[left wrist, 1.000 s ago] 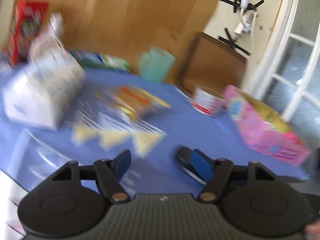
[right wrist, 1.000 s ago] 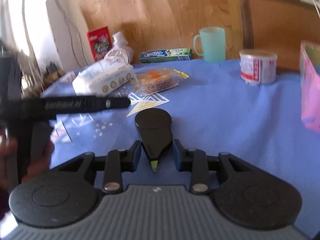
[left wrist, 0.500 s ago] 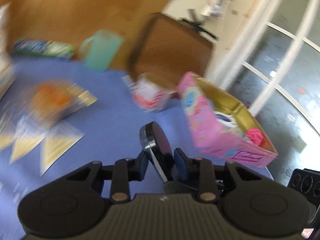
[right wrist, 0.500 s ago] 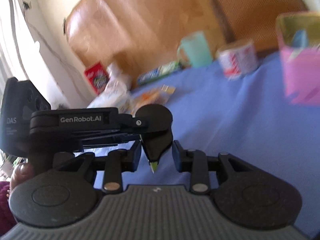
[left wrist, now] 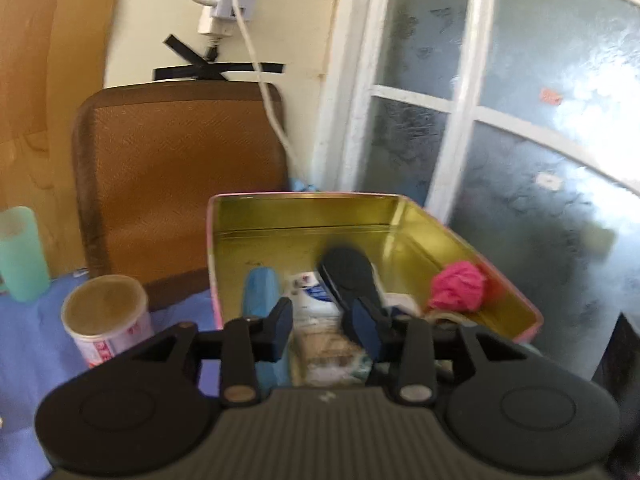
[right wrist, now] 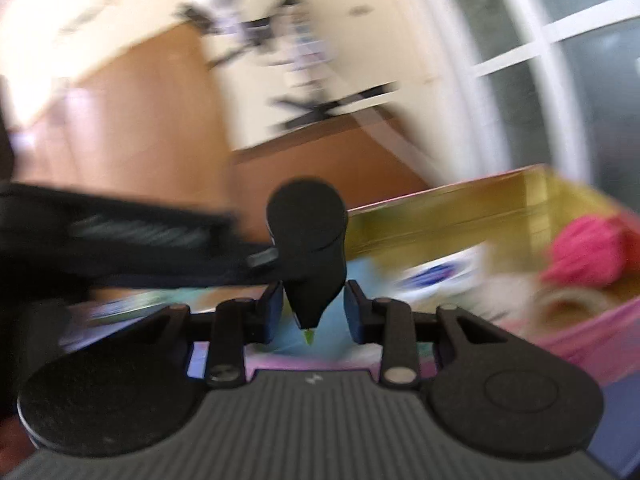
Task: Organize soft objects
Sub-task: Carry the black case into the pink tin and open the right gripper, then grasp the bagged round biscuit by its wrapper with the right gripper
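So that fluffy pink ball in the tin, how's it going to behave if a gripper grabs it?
The pink ball looks like ruffled mesh or yarn, so it will probably squash between the fingers rather than resist. It likely weighs little for its bulk. Resting loose against the tin's gold wall, it should lift freely, though loose strands might snag.

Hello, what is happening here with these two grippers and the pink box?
A person holds two grippers above an open pink tin box with a gold inside. The right gripper has a black teardrop-shaped object between its fingers. The left gripper is open above the box, which holds a pink fluffy ball and blue-and-white packets. A white can stands beside it.
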Tool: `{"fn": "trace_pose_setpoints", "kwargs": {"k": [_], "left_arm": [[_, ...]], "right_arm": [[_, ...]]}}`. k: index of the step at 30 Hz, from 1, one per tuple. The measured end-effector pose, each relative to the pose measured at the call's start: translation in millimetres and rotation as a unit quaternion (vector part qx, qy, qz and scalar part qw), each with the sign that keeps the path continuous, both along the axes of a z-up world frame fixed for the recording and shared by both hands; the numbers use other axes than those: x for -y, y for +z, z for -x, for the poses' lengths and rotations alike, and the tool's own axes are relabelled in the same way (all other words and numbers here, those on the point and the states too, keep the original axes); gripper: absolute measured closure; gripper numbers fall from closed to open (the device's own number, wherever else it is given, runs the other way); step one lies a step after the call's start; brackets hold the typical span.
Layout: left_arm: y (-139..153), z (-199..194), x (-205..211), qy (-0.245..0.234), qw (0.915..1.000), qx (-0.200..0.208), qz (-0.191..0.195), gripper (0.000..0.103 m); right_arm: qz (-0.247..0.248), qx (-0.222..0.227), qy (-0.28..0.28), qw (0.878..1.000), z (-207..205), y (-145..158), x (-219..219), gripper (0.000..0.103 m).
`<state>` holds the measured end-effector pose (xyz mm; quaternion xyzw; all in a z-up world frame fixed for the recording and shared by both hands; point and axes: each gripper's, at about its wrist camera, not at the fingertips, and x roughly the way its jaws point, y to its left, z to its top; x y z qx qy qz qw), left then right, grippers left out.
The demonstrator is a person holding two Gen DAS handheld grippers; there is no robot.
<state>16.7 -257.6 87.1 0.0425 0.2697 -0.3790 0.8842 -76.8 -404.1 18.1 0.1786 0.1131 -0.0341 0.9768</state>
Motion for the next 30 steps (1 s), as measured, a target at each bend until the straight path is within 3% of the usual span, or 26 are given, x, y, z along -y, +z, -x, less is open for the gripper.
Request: {"fn": "trace_pose_setpoints", "kwargs": {"k": [2, 6, 12, 16, 20, 24, 27, 30], "left_arm": [[-5.7, 0.4, -9.7, 0.008, 0.9999, -0.007, 0.005, 0.065], [-16.2, 1.3, -42.4, 0.036, 0.9993, -0.003, -0.01, 0.063], [-35.2, 7.7, -128.1, 0.096, 0.995, -0.026, 0.001, 0.063], [-47.8, 16.0, -198.1, 0.152, 0.9877, -0.037, 0.012, 0.061], [-60.3, 18.6, -274.3, 0.234, 0.9712, -0.042, 0.008, 0.06], [-70.0, 15.2, -332.4, 0.316, 0.9477, -0.044, -0.014, 0.06], [-76.1, 15.7, -351.6, 0.333, 0.9415, -0.05, -0.002, 0.06], [-75.4, 17.4, -353.4, 0.332, 0.9424, -0.04, 0.017, 0.057]], "right_arm": [[0.013, -0.032, -0.041, 0.999, -13.1, -8.7, 16.0, 0.056], [-0.001, -0.013, -0.061, 0.998, -3.2, -15.7, 30.4, 0.055], [-0.011, 0.002, -0.046, 0.999, 11.3, -11.5, 14.2, 0.055], [-0.007, 0.006, -0.018, 1.0, 13.5, -3.3, -5.8, 0.055], [0.016, 0.019, 0.027, 0.999, 16.4, 6.3, -42.4, 0.055], [0.033, 0.002, 0.112, 0.993, 2.1, 7.1, -89.4, 0.055], [0.035, -0.037, 0.185, 0.981, -19.5, 1.7, -128.7, 0.054], [0.031, -0.077, 0.249, 0.965, -43.9, -4.0, -169.6, 0.052]]}}
